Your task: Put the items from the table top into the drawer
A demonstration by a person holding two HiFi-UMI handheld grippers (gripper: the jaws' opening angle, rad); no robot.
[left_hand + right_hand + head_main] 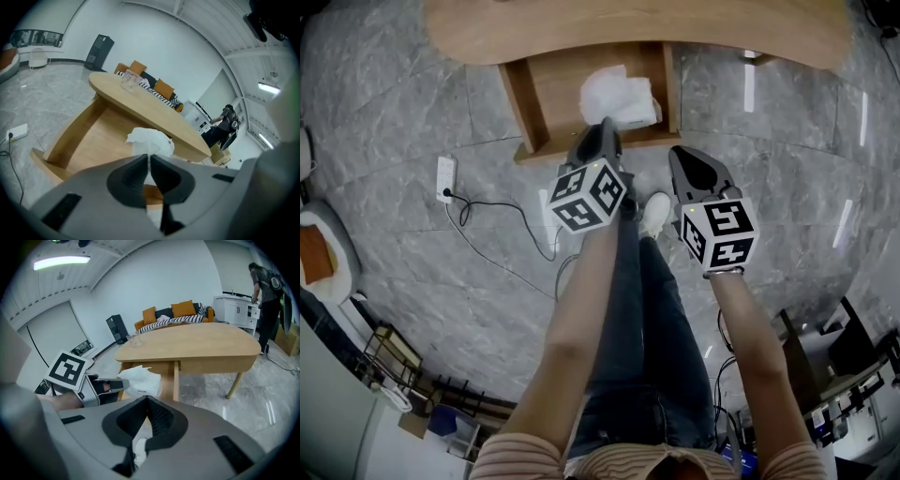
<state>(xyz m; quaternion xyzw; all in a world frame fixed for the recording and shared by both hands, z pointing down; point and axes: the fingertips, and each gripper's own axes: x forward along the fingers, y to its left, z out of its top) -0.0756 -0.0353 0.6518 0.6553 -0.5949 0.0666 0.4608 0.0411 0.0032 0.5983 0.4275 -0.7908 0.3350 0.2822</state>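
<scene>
Glass (129, 82) on the table (154, 115) shows only in gripper views. Open drawer (548, 89) holds a white bag (621, 98), pinched by left gripper (607, 125); right gripper (679, 156) pressed together.

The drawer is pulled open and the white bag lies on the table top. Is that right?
Not quite. The drawer is pulled open, but the white bag lies inside it, not on the table top. The head view shows this.
</scene>
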